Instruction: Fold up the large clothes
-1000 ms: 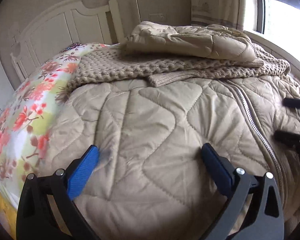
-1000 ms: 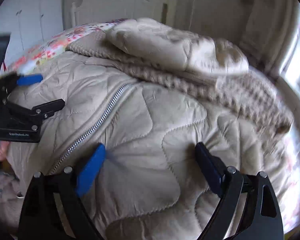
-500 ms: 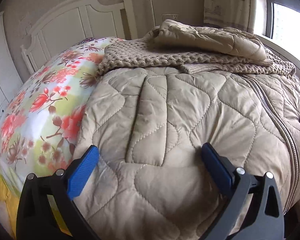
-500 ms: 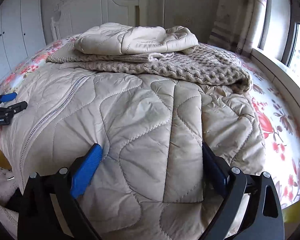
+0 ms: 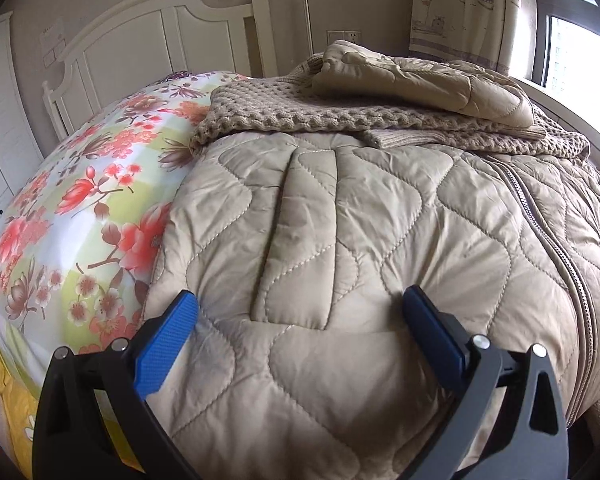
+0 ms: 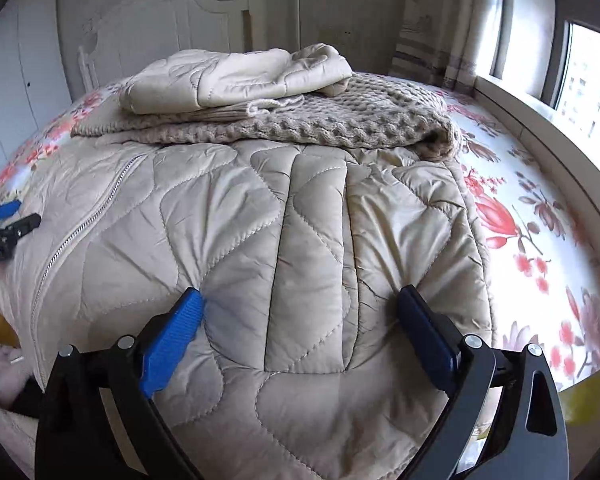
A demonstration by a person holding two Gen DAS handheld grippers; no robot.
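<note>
Beige quilted coat [image 5: 340,240] flat on bed [image 5: 80,200], left gripper [image 5: 300,312] spread wide, right gripper [image 6: 300,308] just opening

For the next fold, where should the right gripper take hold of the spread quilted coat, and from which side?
Probably the coat's outer side edge, where it lies on the floral sheet. That edge is free and thin enough for the open right gripper to pinch, coming in from the window side. The middle lies flat and padded, with nothing to pinch.

The left claw [image 5: 298,312] gapes wide over the quilted beige coat [image 5: 380,240] spread on the floral bedsheet [image 5: 80,200].
</note>
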